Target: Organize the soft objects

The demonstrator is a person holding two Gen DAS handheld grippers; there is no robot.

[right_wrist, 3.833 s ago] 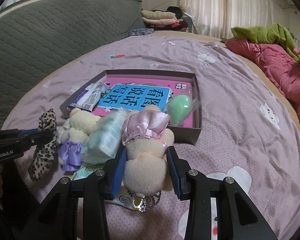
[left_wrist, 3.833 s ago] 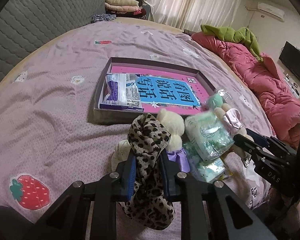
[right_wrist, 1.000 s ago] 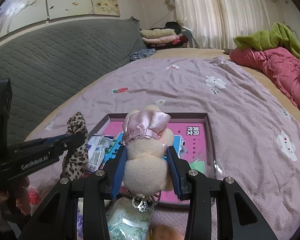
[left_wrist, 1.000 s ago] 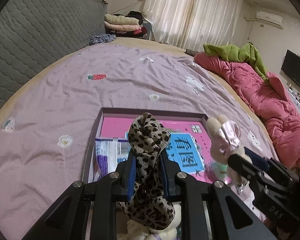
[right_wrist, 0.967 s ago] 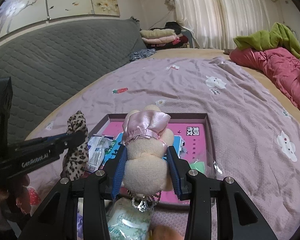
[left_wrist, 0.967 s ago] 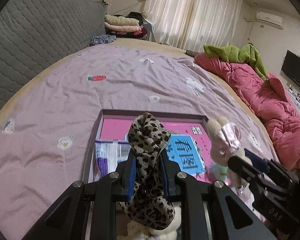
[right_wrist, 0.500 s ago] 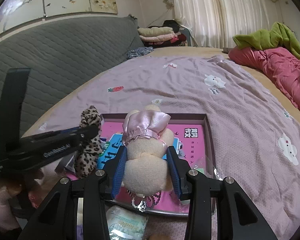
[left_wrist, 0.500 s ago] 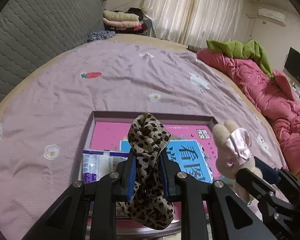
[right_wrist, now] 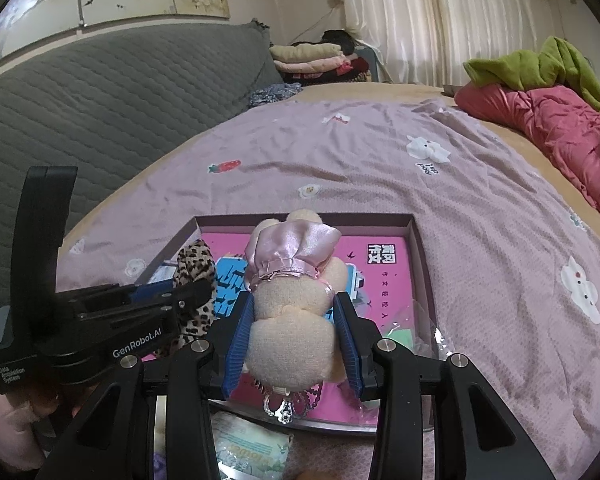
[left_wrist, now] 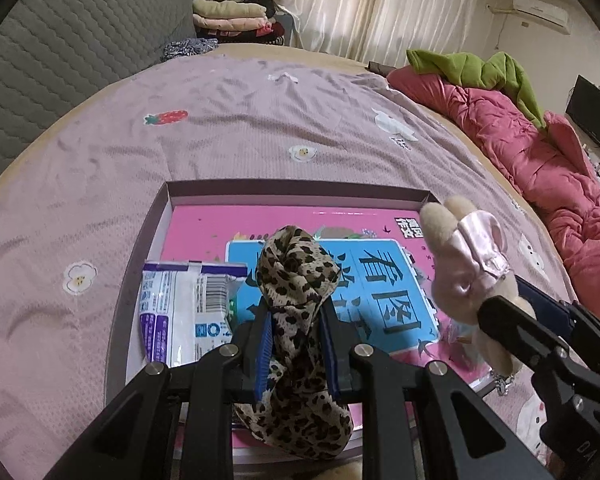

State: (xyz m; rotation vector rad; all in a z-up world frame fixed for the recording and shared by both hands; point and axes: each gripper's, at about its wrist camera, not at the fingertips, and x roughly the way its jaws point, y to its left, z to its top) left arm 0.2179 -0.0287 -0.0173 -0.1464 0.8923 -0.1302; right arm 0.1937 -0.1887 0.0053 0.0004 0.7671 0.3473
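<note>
The left gripper (left_wrist: pixel 296 340) pinches a leopard-print cloth (left_wrist: pixel 296 312) between its blue pads; the cloth sticks up above the fingers and hangs down below them, low in the middle of the left view. The right gripper (right_wrist: pixel 294 340) squeezes a cream plush bear (right_wrist: pixel 292 320) in a shiny pink dress, low in the middle of the right view. A small crown charm (right_wrist: pixel 288 404) dangles under the bear.

Both toys hang over a shallow box (left_wrist: pixel 296 188) with low walls. A pink book with a blue label (left_wrist: pixel 380 280) lies flat in the box. A white and purple packet (left_wrist: pixel 180 308) lies in the box's left part. In the right view a see-through bag with something green (right_wrist: pixel 400 336) sits in the box's lower right corner. A pale green packet (right_wrist: pixel 252 452) lies on the bed at the bottom edge of the right view, just outside the box.

The box rests on a light purple bedspread (left_wrist: pixel 260 120) with strawberry, flower and cloud pictures. A grey quilted headboard (right_wrist: pixel 100 120) fills the upper left. A red quilt (left_wrist: pixel 540 168) with a green cloth (left_wrist: pixel 472 68) on top lies at the right. Folded clothes (left_wrist: pixel 236 20) are stacked at the top, beside cream curtains (left_wrist: pixel 380 4). An air conditioner (left_wrist: pixel 540 12) hangs on the wall in the upper right, and a dark screen (left_wrist: pixel 596 116) is at the right edge.
</note>
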